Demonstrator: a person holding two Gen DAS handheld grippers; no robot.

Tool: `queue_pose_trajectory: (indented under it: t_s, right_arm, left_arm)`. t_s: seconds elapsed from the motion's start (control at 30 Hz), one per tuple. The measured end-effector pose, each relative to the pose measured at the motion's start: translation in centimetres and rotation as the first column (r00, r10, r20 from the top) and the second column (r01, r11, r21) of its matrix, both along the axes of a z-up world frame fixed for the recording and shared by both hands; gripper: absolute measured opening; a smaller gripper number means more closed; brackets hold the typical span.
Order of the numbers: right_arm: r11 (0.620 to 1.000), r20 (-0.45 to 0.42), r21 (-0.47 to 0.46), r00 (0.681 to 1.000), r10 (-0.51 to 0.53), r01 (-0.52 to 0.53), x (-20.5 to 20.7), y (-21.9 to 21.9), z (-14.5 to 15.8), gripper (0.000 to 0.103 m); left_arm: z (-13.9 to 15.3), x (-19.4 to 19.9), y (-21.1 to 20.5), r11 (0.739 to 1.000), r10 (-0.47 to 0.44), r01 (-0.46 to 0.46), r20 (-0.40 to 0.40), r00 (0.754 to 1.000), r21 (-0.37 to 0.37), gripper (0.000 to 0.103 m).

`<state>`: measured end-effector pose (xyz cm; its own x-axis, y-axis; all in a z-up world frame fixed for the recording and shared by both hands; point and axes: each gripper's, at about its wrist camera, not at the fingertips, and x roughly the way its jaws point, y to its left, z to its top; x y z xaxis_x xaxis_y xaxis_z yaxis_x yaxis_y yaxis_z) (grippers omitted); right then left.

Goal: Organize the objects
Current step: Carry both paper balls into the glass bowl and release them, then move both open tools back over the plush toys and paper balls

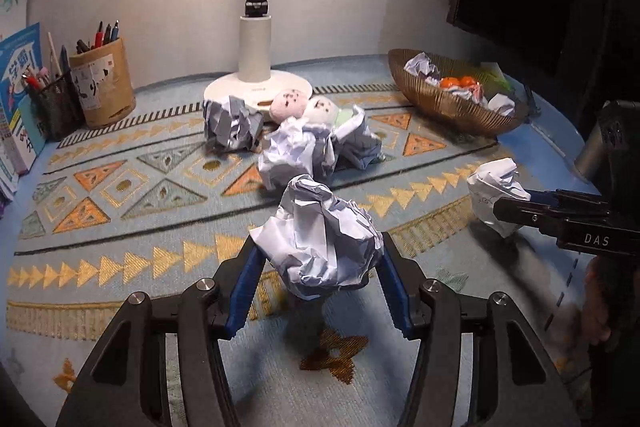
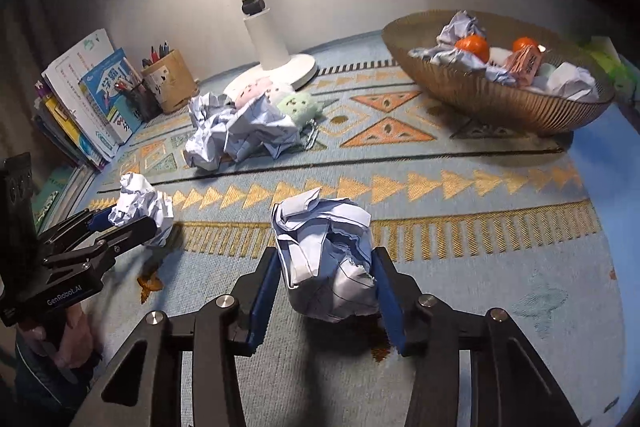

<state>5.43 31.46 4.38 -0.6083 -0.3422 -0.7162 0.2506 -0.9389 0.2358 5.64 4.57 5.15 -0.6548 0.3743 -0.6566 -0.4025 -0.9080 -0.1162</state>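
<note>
The left gripper pinches a crumpled paper ball between its blue pads, carried just above the patterned mat; the right gripper does the same with a second paper ball, which also shows in the left wrist view at the far right. Both balls are squeezed at their middles, probably so the springy paper cannot slip out on the way to a container. The likely goal is the ribbed gold bowl at the far right, which already holds several paper wads, two orange fruits and a pink packet, so it seems to serve as the collecting place. Still loose on the mat, near the white lamp base, lies a cluster of three paper balls heaped against three small plush toys: one pink, one cream, one green. At the far left stand two pen holders and a row of books, seemingly already in order.
</note>
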Motion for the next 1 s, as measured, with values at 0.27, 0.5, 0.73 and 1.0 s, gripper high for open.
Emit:
queue_pose_trajectory:
  t_s: [0.27,0.5,0.73,1.0]
  right_arm:
    - [0.986,-0.195,-0.102,0.969,-0.153,0.135,-2.2,7.3,8.9,0.046]
    - [0.932,-0.207,-0.18,0.915,-0.347,0.314,-8.1,13.4,11.9,0.046]
    - [0.848,-0.148,-0.216,0.842,-0.518,0.483,-14.6,17.9,10.6,0.046]
    - [0.859,-0.116,-0.23,0.864,-0.491,0.457,-18.8,18.1,8.7,0.066]
  left_arm:
    - [11.0,-4.3,6.0,0.991,-0.095,0.108,-0.152,0.984,0.074,0.053]
    - [10.8,-13.2,15.2,0.98,-0.144,0.153,-0.075,0.987,0.13,0.053]
    - [6.8,-18.6,21.8,0.98,-0.186,0.188,-0.036,0.982,0.061,0.054]
    - [5.2,-20.3,24.5,0.977,-0.206,0.208,-0.047,0.977,0.042,0.085]
